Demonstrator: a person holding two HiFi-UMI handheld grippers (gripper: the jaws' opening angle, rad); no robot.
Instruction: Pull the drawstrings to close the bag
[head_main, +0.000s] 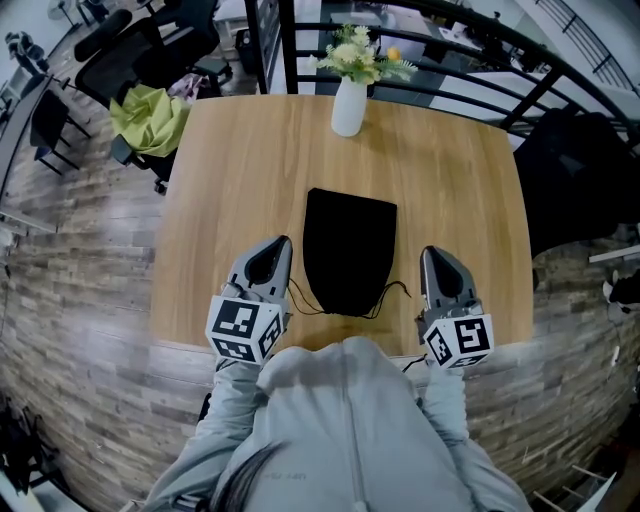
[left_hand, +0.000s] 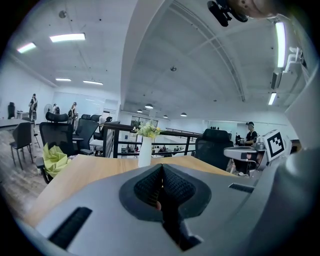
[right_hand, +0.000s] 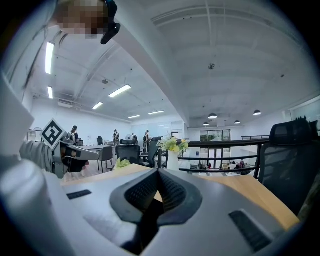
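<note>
The bag (head_main: 350, 250) is black and lies flat on the wooden surface (head_main: 230, 180), between the two claws, with its mouth end toward the person.

Nearest, the cube on the left claw (head_main: 243, 330) and the cube on the right claw (head_main: 458, 342) carry black-and-white square markers. These are patterns, not words. Faint print on the person's grey top is too small to read.

The left claw (head_main: 283, 245) and the right claw (head_main: 428, 252) are both pressed together, one on each side of the bag's near end. The drawstrings (head_main: 300, 305) trail out from the mouth in loose curls, one toward each claw. The left one runs right up to the left claw; the right one ends just beside the right claw. No view shows whether either claw pinches a cord.

The cords look slack rather than taut. The bag's near end looks only a little narrower than its far end, so I judge the mouth not drawn tight. This would fit cords just nipped with the outward pull to come. It would equally fit a pull that gathered the mouth slightly and went slack. The bag bears no label or brand that I can see.

Further off stands a white vase (head_main: 348, 108) of flowers. Beyond the surface are a dark railing (head_main: 480, 60) and a yellow-green cloth (head_main: 150, 115) on a chair.
</note>
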